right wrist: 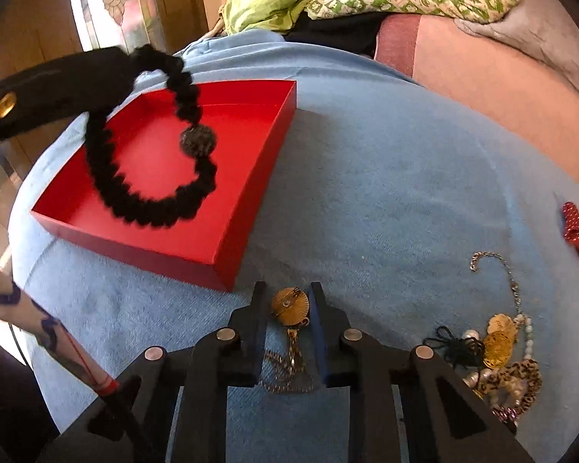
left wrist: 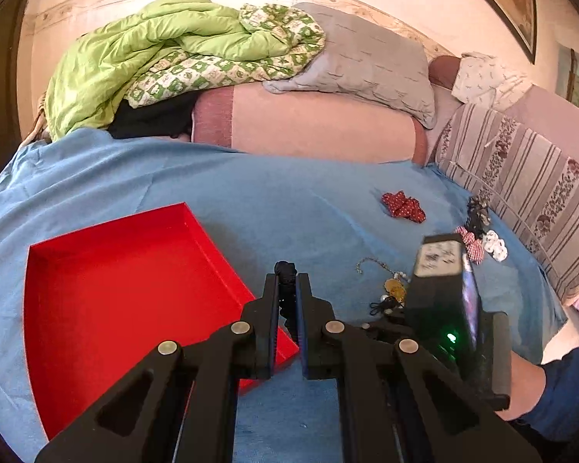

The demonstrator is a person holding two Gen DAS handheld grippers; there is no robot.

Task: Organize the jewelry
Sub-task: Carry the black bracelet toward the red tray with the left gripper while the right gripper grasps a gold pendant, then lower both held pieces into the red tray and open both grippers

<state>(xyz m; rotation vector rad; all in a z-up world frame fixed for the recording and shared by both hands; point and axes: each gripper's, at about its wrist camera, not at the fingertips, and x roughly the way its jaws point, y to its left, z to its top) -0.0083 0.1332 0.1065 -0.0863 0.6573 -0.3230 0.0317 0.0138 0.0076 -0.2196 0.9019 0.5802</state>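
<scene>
Left wrist view first: the left gripper has its jaws squeezed tight on a black beaded necklace, a knot of dark beads poking out between the pads. It sits right over the near corner of the red box, which lies on the blue blanket and shows only bare red floor, so by my reckoning nothing has been filed away yet. Off to the right, jewelry is loose on the blanket: a tangle of gold and pearl pieces, a red dotted scrunchie, and more hair ties up by the striped cushion. Plenty left to do.

Right wrist view now, and here's the better angle! The left gripper comes in from the left edge and the necklace dangles from it in a big open loop over the box, long axis running down from the pinch point toward the box floor, its round dark medallion on the right-hand strand. It hangs above the box, not resting in it as far as I can tell. Meanwhile the right gripper has its jaws narrowed around a gold fan-shaped pendant, fan end pointing away from the camera, chain trailing back between the fingers. Whether the pads truly press on it, I cannot tell.
</scene>
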